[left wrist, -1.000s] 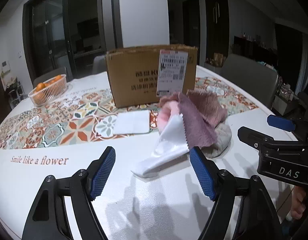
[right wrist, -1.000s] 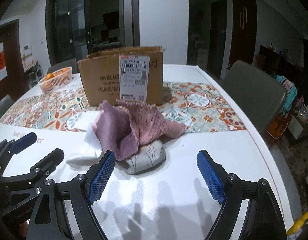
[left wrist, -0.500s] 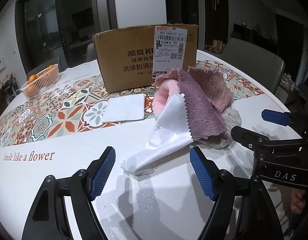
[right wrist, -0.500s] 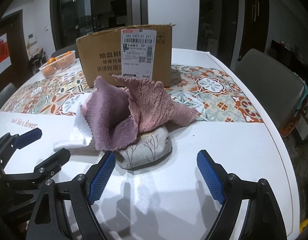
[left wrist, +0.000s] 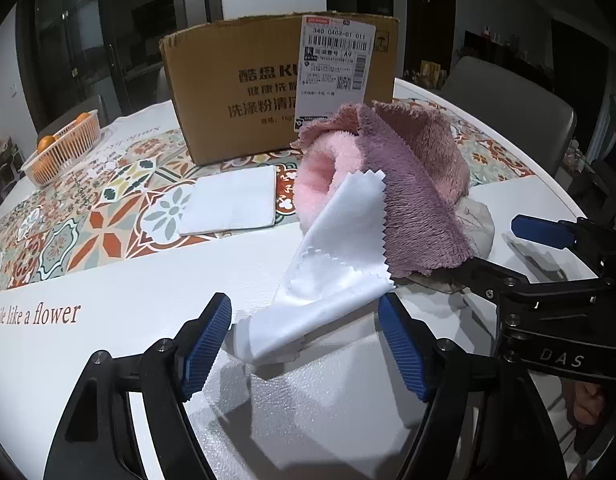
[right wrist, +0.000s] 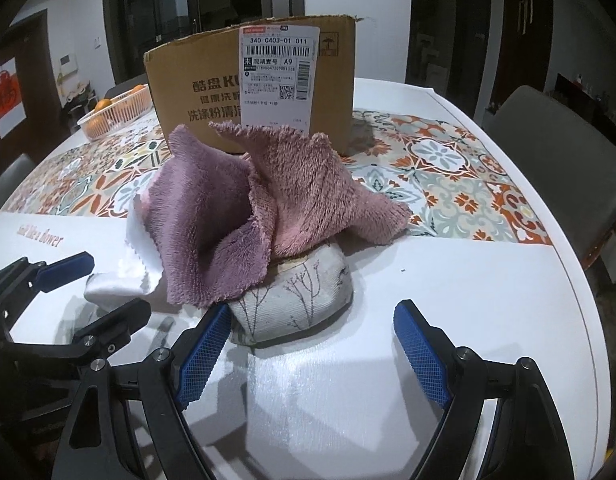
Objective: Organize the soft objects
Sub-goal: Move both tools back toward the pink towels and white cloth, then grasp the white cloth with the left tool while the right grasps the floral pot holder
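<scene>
A heap of soft cloths lies on the white table. A mauve fluffy towel (left wrist: 412, 196) (right wrist: 232, 216) drapes over a pink plush cloth (left wrist: 328, 172) and a grey printed cloth (right wrist: 296, 300) (left wrist: 478, 224). A white zigzag-edged cloth (left wrist: 332, 276) (right wrist: 136, 256) trails from the heap toward me. My left gripper (left wrist: 306, 348) is open, its jaws on either side of the white cloth's near end. My right gripper (right wrist: 310, 350) is open just in front of the grey cloth. A folded white cloth (left wrist: 232, 208) lies flat on the patterned runner.
A cardboard box (left wrist: 276, 84) (right wrist: 252, 84) with a shipping label stands behind the heap. A basket of oranges (left wrist: 62, 148) (right wrist: 114, 114) sits at the far left. Grey chairs (right wrist: 560, 156) stand past the right table edge. The right gripper's body (left wrist: 564, 304) is beside the left one.
Both grippers have moved forward toward the heap, which now looks larger and nearer. The white cloth's end now lies between the left jaws. Both stay open.
</scene>
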Demonstrator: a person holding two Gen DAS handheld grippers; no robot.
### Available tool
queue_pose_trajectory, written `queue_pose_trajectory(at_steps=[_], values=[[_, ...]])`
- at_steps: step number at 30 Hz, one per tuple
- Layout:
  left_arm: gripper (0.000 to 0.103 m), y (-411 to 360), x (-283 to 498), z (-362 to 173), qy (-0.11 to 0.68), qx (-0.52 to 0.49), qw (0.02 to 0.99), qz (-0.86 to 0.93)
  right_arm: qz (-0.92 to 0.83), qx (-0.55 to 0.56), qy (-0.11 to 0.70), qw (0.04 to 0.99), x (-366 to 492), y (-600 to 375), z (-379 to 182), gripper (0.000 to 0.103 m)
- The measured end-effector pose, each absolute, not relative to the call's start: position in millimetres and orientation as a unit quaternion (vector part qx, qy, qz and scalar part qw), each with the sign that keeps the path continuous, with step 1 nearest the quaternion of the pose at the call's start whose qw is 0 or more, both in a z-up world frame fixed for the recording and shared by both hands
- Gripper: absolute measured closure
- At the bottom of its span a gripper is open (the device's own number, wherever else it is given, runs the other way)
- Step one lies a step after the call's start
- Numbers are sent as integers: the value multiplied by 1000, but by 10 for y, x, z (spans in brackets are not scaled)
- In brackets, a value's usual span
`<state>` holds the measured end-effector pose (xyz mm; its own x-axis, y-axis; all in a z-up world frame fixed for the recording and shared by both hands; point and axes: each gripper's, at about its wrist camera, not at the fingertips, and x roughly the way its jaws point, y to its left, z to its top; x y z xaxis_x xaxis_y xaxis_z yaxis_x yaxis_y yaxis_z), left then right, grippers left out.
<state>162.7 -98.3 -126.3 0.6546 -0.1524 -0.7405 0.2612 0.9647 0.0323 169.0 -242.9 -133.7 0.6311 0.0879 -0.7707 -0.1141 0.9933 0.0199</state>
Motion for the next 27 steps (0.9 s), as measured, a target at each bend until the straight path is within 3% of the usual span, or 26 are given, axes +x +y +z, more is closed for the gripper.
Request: queue_pose_trajectory(at_steps=[19,20,22,27], values=[[73,-921,1702,-1335,427,52,895,-121,87,-38,436,895,1891,-2294,-1397,20],[78,-922,1705,-1334,427,52,895,-122,89,-40,435,895,1886,-2285,-1393,22],[87,-920,1699,-1330,427,51,894,-125,96,-42,433,895,1864,-2252,-1385,44],[94,-907,1683,-1330,427,46,894,-128,92,-47,420,902,1796,-2217,-1341,65]])
